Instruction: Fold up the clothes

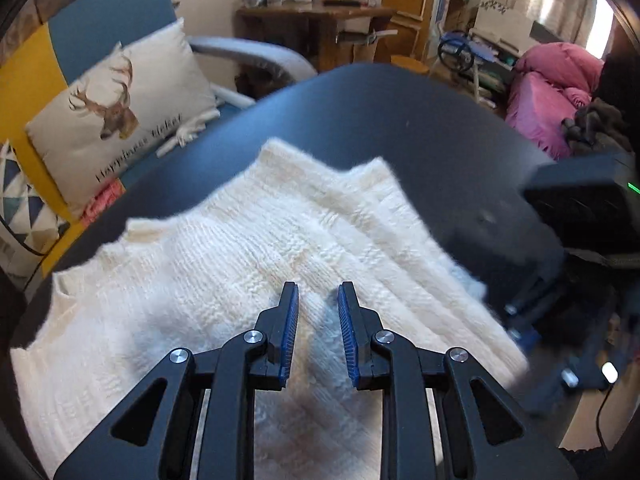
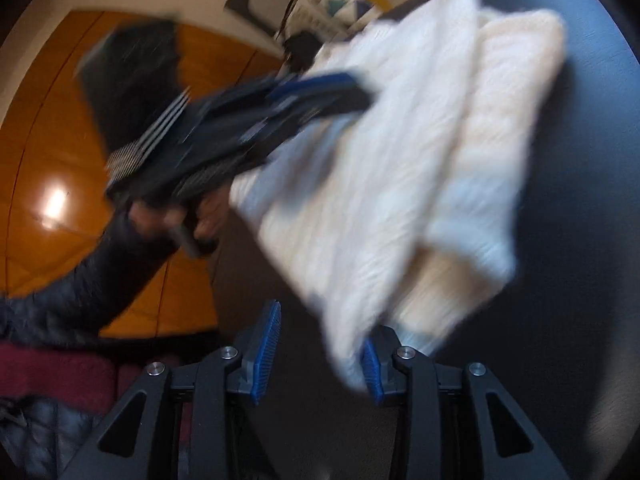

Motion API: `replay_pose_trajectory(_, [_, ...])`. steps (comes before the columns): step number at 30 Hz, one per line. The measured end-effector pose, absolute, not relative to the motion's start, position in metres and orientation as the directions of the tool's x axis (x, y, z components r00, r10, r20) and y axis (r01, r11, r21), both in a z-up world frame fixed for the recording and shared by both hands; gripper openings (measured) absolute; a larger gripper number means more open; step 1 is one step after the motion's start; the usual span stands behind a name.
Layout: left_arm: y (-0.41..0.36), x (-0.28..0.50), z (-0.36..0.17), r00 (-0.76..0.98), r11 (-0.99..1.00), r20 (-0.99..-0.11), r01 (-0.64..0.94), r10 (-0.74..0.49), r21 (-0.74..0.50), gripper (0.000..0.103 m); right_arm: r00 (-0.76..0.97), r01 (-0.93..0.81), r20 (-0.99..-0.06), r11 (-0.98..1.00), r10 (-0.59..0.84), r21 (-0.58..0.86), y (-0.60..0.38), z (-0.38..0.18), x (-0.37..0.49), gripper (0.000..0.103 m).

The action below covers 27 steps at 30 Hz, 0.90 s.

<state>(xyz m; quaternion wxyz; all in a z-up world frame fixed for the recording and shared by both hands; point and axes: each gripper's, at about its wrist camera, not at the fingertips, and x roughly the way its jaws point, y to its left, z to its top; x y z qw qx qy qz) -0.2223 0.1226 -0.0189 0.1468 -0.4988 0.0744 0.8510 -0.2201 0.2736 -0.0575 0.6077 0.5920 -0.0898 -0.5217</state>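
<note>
A cream knit sweater (image 1: 224, 264), folded in layers, lies on a dark round table (image 1: 400, 120). My left gripper (image 1: 318, 288) hovers just above its middle, open, with a narrow gap and nothing pinched between the blue pads. In the right wrist view the sweater (image 2: 400, 168) is blurred, and a hand in a dark sleeve (image 2: 80, 292) holds the left gripper (image 2: 320, 92) over it. My right gripper (image 2: 326, 320) stands open at the sweater's near corner. That corner drapes against the right pad (image 2: 372, 372); the left pad stays apart from the cloth.
A blue and yellow sofa with a deer cushion (image 1: 120, 112) stands left of the table. Behind are a cluttered wooden desk (image 1: 316, 20) and pink bedding (image 1: 552, 92). Orange wooden floor (image 2: 48, 160) shows beyond the table edge (image 2: 580, 240).
</note>
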Motion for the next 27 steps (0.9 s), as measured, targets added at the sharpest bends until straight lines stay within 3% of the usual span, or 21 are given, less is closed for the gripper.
replay_pose_trajectory(3, [0.122, -0.223, -0.029, -0.438, -0.946, -0.876, -0.319, 0.203, -0.06, 0.023, 0.458, 0.584, -0.533, -0.211, -0.711, 0.784, 0.275, -0.047, -0.197, 0.039])
replay_pose_trajectory(5, [0.126, -0.219, -0.029, -0.436, -0.942, -0.873, -0.329, 0.217, -0.07, 0.023, 0.429, 0.633, -0.608, -0.257, -0.668, 0.73, 0.277, -0.049, -0.188, 0.039])
replay_pose_trajectory(9, [0.137, -0.208, -0.016, -0.457, -0.931, -0.863, -0.364, 0.214, -0.038, 0.023, 0.421, 0.591, -0.606, -0.303, -0.675, 0.748, 0.29, -0.053, -0.188, 0.038])
replay_pose_trajectory(13, [0.128, -0.189, 0.001, -0.503, -0.928, -0.835, -0.373, 0.224, -0.025, 0.023, 0.304, 0.592, -0.655, -0.401, -0.692, 0.699, 0.326, -0.029, -0.193, 0.038])
replay_pose_trajectory(16, [0.106, -0.178, 0.006, -0.529, -0.943, -0.809, -0.32, 0.256, -0.089, 0.023, 0.147, 0.601, -0.657, -0.46, -0.74, 0.653, 0.349, 0.003, -0.202, 0.038])
replay_pose_trajectory(21, [0.073, -0.168, 0.0, -0.571, -0.968, -0.785, -0.195, 0.241, -0.155, 0.023, -0.082, 0.624, -0.648, -0.546, -0.757, 0.559, 0.314, 0.024, -0.233, 0.038])
replay_pose_trajectory(24, [0.064, -0.164, -0.007, -0.564, -0.974, -0.796, -0.167, 0.222, -0.154, 0.023, -0.073, 0.626, -0.657, -0.547, -0.75, 0.555, 0.268, 0.019, -0.258, 0.038])
replay_pose_trajectory(25, [0.062, -0.164, -0.011, -0.556, -0.976, -0.803, -0.162, 0.212, -0.146, 0.023, -0.069, 0.623, -0.676, -0.561, -0.734, 0.545, 0.26, 0.012, -0.272, 0.037])
replay_pose_trajectory(27, [0.058, -0.164, -0.022, -0.533, -0.977, -0.82, -0.159, 0.209, -0.145, 0.024, -0.154, 0.593, -0.801, -0.703, -0.579, 0.394, 0.233, 0.003, -0.28, 0.035])
